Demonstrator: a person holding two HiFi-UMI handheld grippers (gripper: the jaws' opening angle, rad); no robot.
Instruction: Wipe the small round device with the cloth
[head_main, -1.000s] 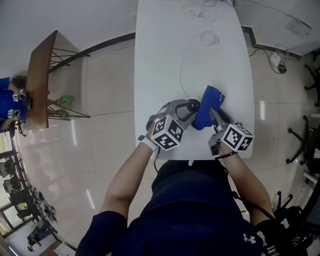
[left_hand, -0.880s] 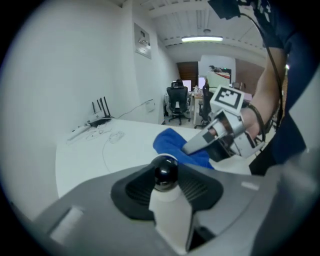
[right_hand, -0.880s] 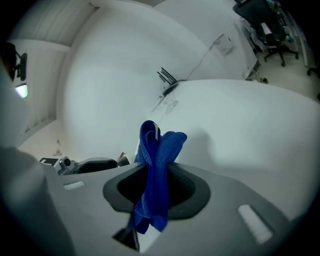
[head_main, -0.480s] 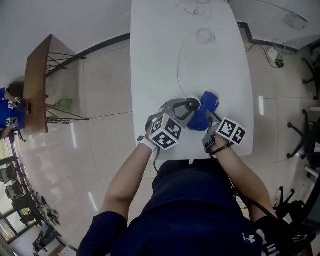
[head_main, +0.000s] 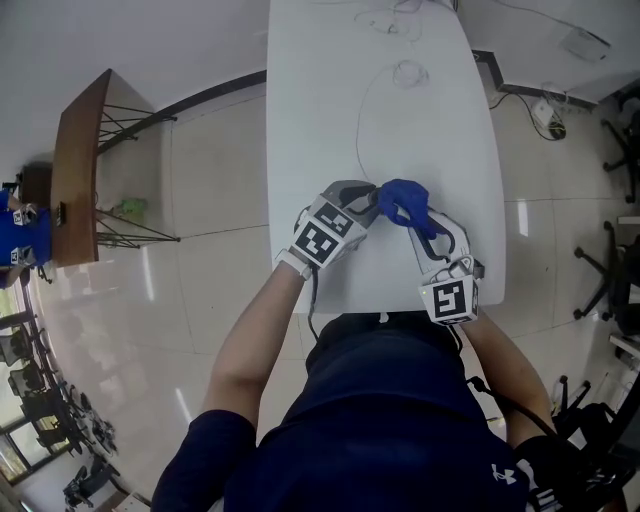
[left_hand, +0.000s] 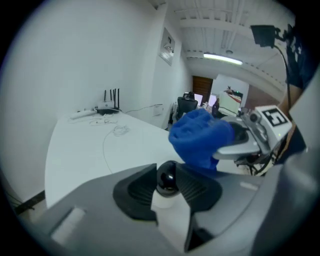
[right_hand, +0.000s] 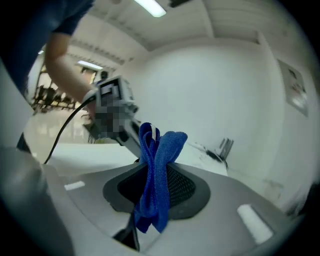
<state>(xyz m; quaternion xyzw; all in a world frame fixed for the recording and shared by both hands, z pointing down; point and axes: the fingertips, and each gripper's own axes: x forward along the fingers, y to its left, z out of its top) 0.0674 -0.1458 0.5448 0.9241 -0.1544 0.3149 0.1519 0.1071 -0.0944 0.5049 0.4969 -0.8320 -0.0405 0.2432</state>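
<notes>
The small round device (left_hand: 166, 182), a black ball on a white base, sits between the pads of my left gripper (left_hand: 166, 172), whose jaws are closing and touch it on both sides. The blue cloth (left_hand: 200, 137) hangs bunched just beyond and above the device, pinched in my right gripper (right_hand: 155, 172), which is shut on the cloth (right_hand: 159, 150). In the head view the left gripper (head_main: 368, 200) and the right gripper (head_main: 412, 212) meet over the near end of the white table (head_main: 440, 130). There the cloth (head_main: 403, 200) covers the device.
A thin white cable (head_main: 362, 120) loops up the table toward a router (left_hand: 107, 107) and small items at the far end. A wooden side table (head_main: 80, 160) stands on the tiled floor to the left. The near table edge (head_main: 380, 318) lies under my wrists.
The right gripper has swung the cloth leftward from beside the device onto the left gripper's tips, its marker cube drawing back toward me. The left gripper has turned slightly.
</notes>
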